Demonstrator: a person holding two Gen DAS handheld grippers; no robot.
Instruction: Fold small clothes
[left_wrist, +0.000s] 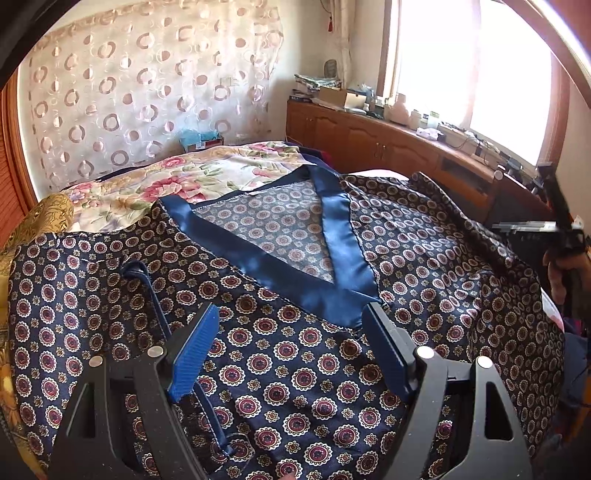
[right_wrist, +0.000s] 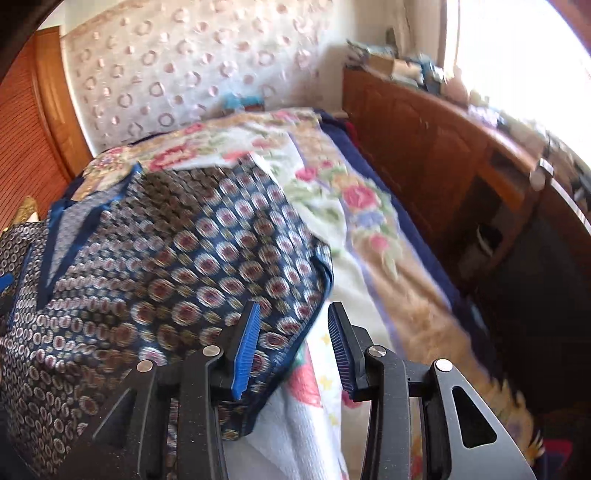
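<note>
A navy garment (left_wrist: 295, 354) with a red medallion print and a shiny blue V-neck band (left_wrist: 325, 291) lies spread on the bed. My left gripper (left_wrist: 291, 317) is open above its chest, below the point of the V, holding nothing. In the right wrist view the same garment (right_wrist: 166, 266) lies left of centre. My right gripper (right_wrist: 291, 314) is open over the garment's right edge, its left finger (right_wrist: 245, 350) over the cloth and its right finger (right_wrist: 341, 347) over the blanket. The right gripper also shows in the left wrist view (left_wrist: 565, 229) at the far right.
A floral blanket (right_wrist: 354, 206) covers the bed. A gold patterned cushion (left_wrist: 40, 218) lies at the left. A wooden cabinet (left_wrist: 388, 140) with clutter on top runs along the right under a bright window. A curtain with circles (left_wrist: 147, 92) hangs behind the bed.
</note>
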